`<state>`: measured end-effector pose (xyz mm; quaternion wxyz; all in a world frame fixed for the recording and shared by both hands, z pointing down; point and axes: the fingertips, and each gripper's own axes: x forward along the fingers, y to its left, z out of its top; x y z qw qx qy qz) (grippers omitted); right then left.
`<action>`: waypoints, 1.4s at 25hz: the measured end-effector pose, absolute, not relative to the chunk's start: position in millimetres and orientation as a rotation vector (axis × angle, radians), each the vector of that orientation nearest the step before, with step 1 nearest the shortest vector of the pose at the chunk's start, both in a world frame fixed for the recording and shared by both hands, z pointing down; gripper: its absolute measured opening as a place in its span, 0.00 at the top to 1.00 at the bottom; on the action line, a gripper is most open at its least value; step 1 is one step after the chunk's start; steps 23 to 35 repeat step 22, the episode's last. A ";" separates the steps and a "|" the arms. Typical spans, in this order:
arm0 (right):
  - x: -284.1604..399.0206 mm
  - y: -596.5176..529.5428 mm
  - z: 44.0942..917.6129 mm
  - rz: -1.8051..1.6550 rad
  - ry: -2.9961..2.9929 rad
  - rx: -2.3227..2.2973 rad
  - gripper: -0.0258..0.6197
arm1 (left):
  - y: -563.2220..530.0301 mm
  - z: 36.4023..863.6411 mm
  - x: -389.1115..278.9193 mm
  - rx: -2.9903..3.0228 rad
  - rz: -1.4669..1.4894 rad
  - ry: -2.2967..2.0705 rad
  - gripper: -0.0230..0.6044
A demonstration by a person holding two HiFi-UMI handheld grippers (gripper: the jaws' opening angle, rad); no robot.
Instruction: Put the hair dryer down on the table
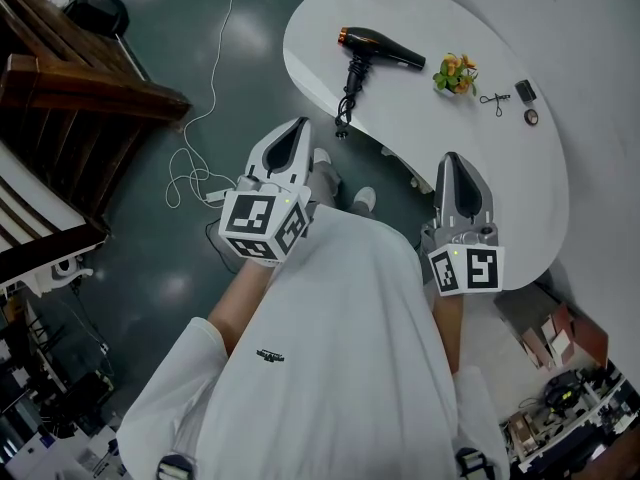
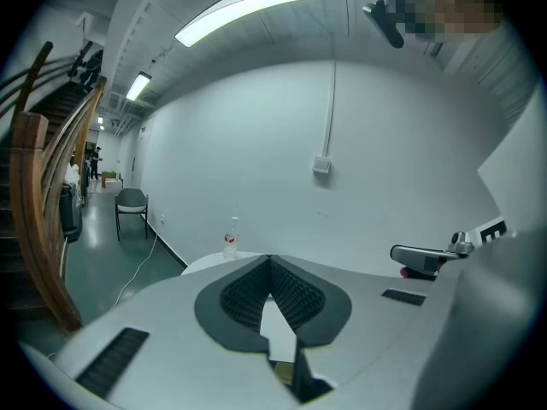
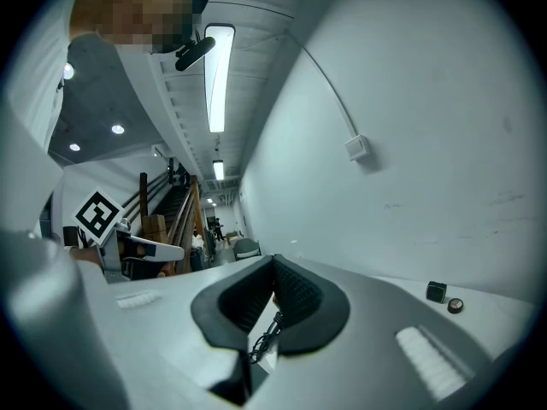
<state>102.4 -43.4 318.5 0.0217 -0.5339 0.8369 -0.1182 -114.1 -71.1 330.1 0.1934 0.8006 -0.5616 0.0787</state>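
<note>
Dark polished floor [image 1: 200,58] fills most of the head view, with a wooden staircase [image 1: 70,88] at ten o'clock and a white curved table [image 1: 520,198] sweeping from twelve round to three o'clock. At six o'clock is the person's white T-shirt [image 1: 340,348], seen from above.

Both tools are held close to the body and point toward the table. The left gripper [image 1: 296,128] is over the floor at about eleven o'clock from the chest, well apart from the table. Its own view shows the ribbed pads meeting at the tips with nothing between them. The right gripper [image 1: 452,160] sits at about one o'clock, just at the table's near edge. Its jaws also stand tip to tip, gripping nothing.

The hair dryer [image 1: 385,50] lies flat on the table at twelve o'clock, black with an orange ring at its back end. Its black cord [image 1: 350,88] trails toward the near edge. Neither gripper touches it.

A thin white cable [image 1: 215,78] snakes across the floor. Further right on the table are a small flowering plant [image 1: 456,74], a small black box [image 1: 525,91] and a little round object [image 1: 531,117].
</note>
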 end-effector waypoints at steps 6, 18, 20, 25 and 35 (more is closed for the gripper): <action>97.0 -44.4 318.6 -0.370 2.606 -1.641 0.94 | -70.5 329.6 -117.7 2.241 0.220 -1.582 0.95; 95.1 -43.7 320.2 -0.366 2.623 -1.638 0.94 | -67.0 331.6 -118.3 2.232 0.218 -1.579 0.95; 95.0 -43.3 320.7 -0.370 2.619 -1.637 0.94 | -66.5 332.0 -118.2 2.231 0.219 -1.578 0.95; 94.7 -43.0 321.0 -0.374 2.616 -1.633 0.94 | -66.1 332.3 -118.2 2.231 0.220 -1.577 0.95; 94.7 -43.0 321.0 -0.374 2.616 -1.633 0.94 | -66.1 332.3 -118.2 2.231 0.220 -1.577 0.95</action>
